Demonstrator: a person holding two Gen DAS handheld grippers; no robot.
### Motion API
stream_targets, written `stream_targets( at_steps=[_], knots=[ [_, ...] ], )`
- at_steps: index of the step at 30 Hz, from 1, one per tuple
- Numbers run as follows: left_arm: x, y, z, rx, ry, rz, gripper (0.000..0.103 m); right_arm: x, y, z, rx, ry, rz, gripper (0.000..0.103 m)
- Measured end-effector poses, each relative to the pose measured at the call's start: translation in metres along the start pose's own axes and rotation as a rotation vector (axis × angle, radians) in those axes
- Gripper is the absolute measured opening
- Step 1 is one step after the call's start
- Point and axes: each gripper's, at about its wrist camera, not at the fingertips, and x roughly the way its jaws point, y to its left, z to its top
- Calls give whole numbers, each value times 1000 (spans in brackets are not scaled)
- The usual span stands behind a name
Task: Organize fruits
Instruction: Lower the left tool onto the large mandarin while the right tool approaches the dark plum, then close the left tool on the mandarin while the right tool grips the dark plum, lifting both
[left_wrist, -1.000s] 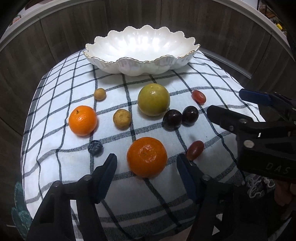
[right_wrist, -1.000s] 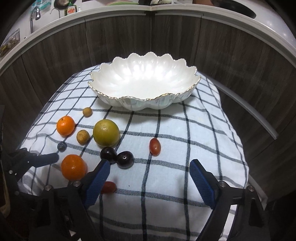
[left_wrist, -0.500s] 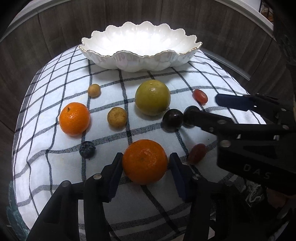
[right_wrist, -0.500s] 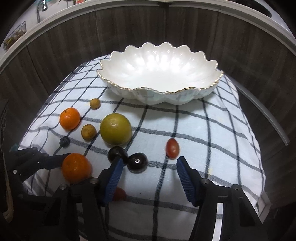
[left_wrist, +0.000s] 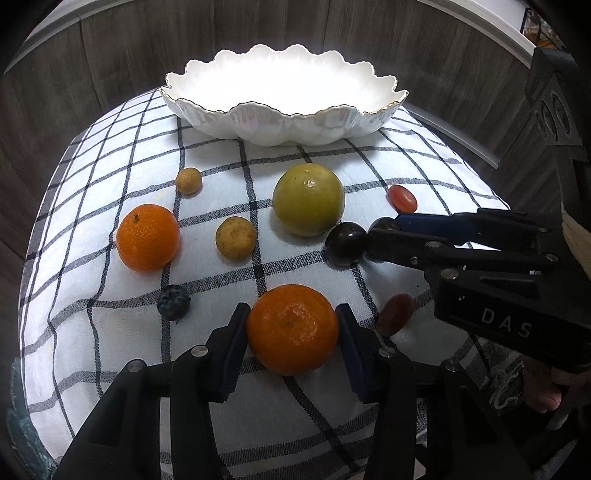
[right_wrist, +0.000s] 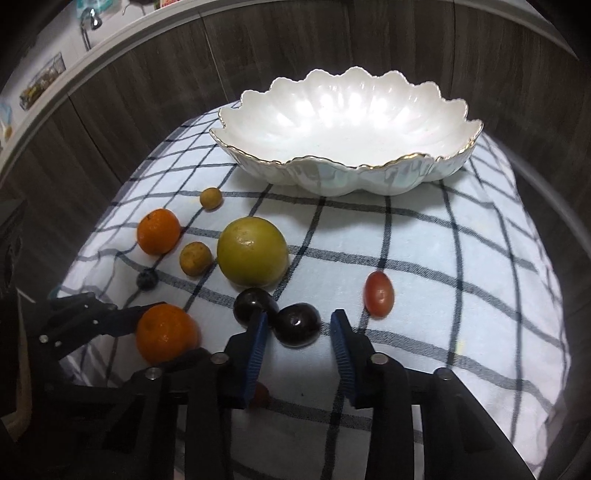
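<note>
Wood panelling (left_wrist: 110, 55), checked cloth (left_wrist: 129, 332); left hand-held gripper (left_wrist: 291, 312) just closed onto orange (left_wrist: 291, 336), right hand-held gripper (right_wrist: 299, 317) closing, apart, astride plum (right_wrist: 295, 326).

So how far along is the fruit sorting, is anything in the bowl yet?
Nothing is done yet: the bowl is empty and every fruit sits on the cloth. In hand: the left gripper has just been closing and its pads press the near orange; the right gripper has been closing around a dark plum, with a gap on one side. Left: all the fruit.
</note>
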Motion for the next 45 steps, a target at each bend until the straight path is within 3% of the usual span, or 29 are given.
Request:
stream_targets(
  at_steps=[3,17,45],
  knots=[
    [0,0,0,1,0,2,45,1,-3,0,20,1,29,30],
    [-11,-1,-1,-4,-32,12,42,-9,-1,-3,28,-17,11,27],
    [-67,-3,27,-1,-181,67,42,-74,17,15,-11,-169,-17,27]
  ],
)
